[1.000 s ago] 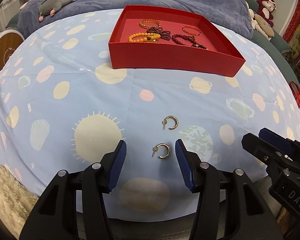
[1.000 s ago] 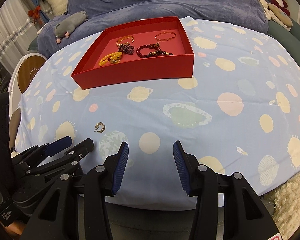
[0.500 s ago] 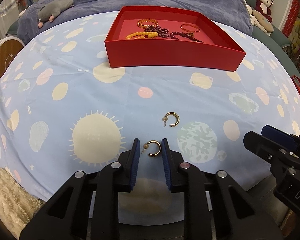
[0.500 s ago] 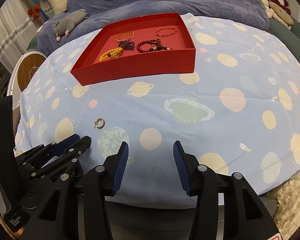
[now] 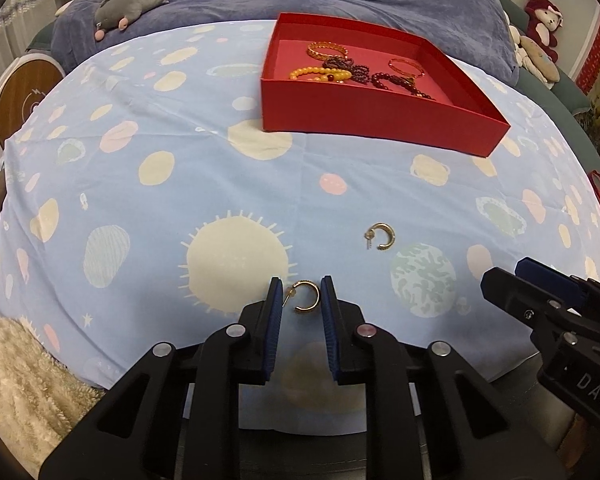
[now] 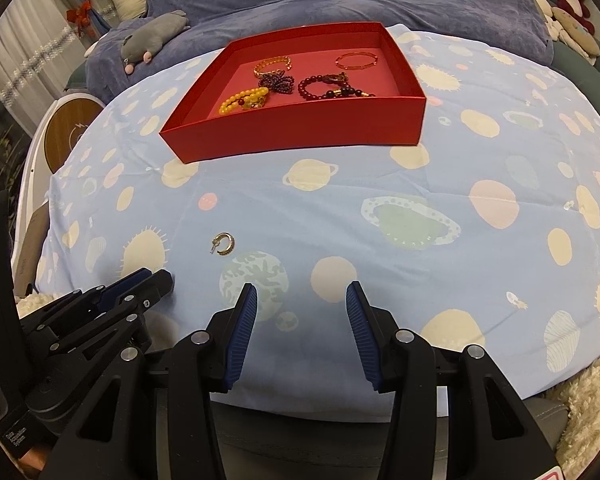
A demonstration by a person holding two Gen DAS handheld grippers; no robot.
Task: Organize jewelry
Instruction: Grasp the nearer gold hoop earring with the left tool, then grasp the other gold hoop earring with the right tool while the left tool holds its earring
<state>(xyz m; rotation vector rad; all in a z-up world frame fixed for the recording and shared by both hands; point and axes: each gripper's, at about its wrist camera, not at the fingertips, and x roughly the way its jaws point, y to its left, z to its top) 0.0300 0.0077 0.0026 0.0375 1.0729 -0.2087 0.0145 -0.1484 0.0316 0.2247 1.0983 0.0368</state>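
My left gripper (image 5: 300,294) is shut on a gold hoop earring (image 5: 306,298), pinched between its blue pads above the blue planet-print cloth. A second gold hoop earring (image 5: 380,236) lies on the cloth ahead and to the right; it also shows in the right wrist view (image 6: 224,243). The red tray (image 5: 380,120) at the far side holds several bead bracelets and bangles (image 5: 340,70); its front wall shows in the right wrist view (image 6: 300,132). My right gripper (image 6: 300,304) is open and empty, low over the cloth, to the right of the left gripper (image 6: 156,280).
A grey plush toy (image 5: 128,4) lies on the dark blue blanket behind the table. Stuffed animals (image 5: 540,40) sit at the far right. A round wooden-topped stand (image 5: 24,100) is at the left. White fluffy rug (image 5: 28,376) lies below the table edge.
My left gripper's jaws closed around the near earring, then lifted and shifted left with it. The right gripper stayed open and barely moved.
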